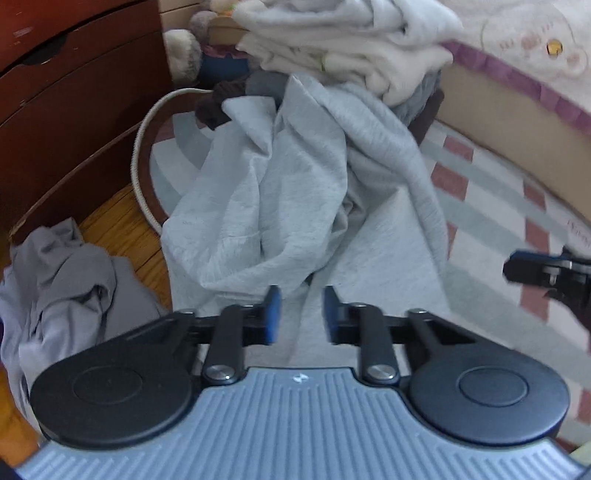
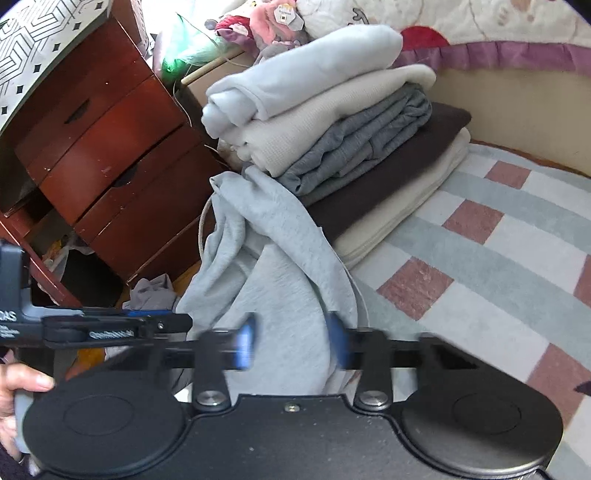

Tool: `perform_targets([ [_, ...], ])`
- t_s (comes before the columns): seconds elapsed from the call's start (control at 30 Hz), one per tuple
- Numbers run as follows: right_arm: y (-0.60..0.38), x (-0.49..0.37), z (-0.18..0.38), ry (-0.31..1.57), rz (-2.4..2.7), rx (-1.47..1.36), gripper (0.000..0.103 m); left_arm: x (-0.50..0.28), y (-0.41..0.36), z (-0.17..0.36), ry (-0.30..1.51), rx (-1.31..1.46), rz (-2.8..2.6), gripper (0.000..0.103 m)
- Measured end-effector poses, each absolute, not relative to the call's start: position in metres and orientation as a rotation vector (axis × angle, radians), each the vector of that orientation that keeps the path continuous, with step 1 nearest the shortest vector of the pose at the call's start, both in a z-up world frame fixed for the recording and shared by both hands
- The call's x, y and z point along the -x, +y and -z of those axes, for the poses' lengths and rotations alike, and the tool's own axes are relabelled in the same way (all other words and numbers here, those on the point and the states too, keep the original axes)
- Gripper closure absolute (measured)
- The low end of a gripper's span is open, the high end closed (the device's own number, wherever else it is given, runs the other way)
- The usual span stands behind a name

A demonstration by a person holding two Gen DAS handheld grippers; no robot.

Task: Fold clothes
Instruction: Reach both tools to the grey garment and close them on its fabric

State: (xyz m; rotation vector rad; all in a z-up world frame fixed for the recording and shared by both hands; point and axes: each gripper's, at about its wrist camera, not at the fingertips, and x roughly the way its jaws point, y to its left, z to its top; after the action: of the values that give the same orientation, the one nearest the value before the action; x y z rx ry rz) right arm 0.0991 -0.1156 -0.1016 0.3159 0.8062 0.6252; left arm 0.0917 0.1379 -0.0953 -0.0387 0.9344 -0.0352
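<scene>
A crumpled light grey garment (image 1: 295, 192) lies on the checked bedcover, leaning against a stack of folded clothes (image 1: 343, 48). It also shows in the right wrist view (image 2: 280, 266). My left gripper (image 1: 301, 314) is open just above the garment's near edge, with cloth showing between its blue pads. My right gripper (image 2: 291, 343) is open over the same garment, with cloth in the gap between its blurred pads; it is not clamped. The right gripper's tip shows at the right edge of the left wrist view (image 1: 546, 273). The left gripper shows at the left of the right wrist view (image 2: 110, 328).
The stack of folded clothes (image 2: 332, 140) sits on the checked bedcover (image 2: 498, 258) by a beige bed wall (image 2: 517, 103). A red-brown wooden drawer chest (image 2: 103, 147) stands to the left. Another grey garment (image 1: 62, 288) lies on the wooden floor (image 1: 122, 225). Soft toys (image 2: 273, 18) sit behind.
</scene>
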Motion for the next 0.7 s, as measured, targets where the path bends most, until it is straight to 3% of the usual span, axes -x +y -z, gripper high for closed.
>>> perform_targets([
  [0.2,-0.103,-0.113,0.112,0.748,-0.634,-0.242,0.076,-0.103,0.135,0.104,0.83,-0.091,-0.029,0.081],
  [0.33,-0.088,-0.135,0.126,0.761,-0.63,-0.194,0.076,-0.115,0.141,0.114,0.868,-0.052,-0.002,0.055],
  [0.47,-0.079,-0.15,0.137,0.757,-0.593,-0.179,0.076,-0.125,0.153,0.126,0.934,0.054,0.021,0.05],
  [0.53,-0.082,-0.153,0.141,0.758,-0.594,-0.217,0.067,-0.129,0.157,0.133,0.935,0.045,-0.005,0.041],
  [0.6,-0.083,-0.157,0.147,0.769,-0.587,-0.24,0.041,-0.136,0.158,0.141,0.943,0.036,-0.025,0.03],
  [0.63,-0.082,-0.159,0.151,0.778,-0.578,-0.243,0.037,-0.142,0.159,0.149,0.97,0.038,0.014,0.025],
  [0.7,-0.079,-0.168,0.165,0.833,-0.58,-0.271,0.032,-0.155,0.159,0.165,1.021,0.044,0.092,0.024],
])
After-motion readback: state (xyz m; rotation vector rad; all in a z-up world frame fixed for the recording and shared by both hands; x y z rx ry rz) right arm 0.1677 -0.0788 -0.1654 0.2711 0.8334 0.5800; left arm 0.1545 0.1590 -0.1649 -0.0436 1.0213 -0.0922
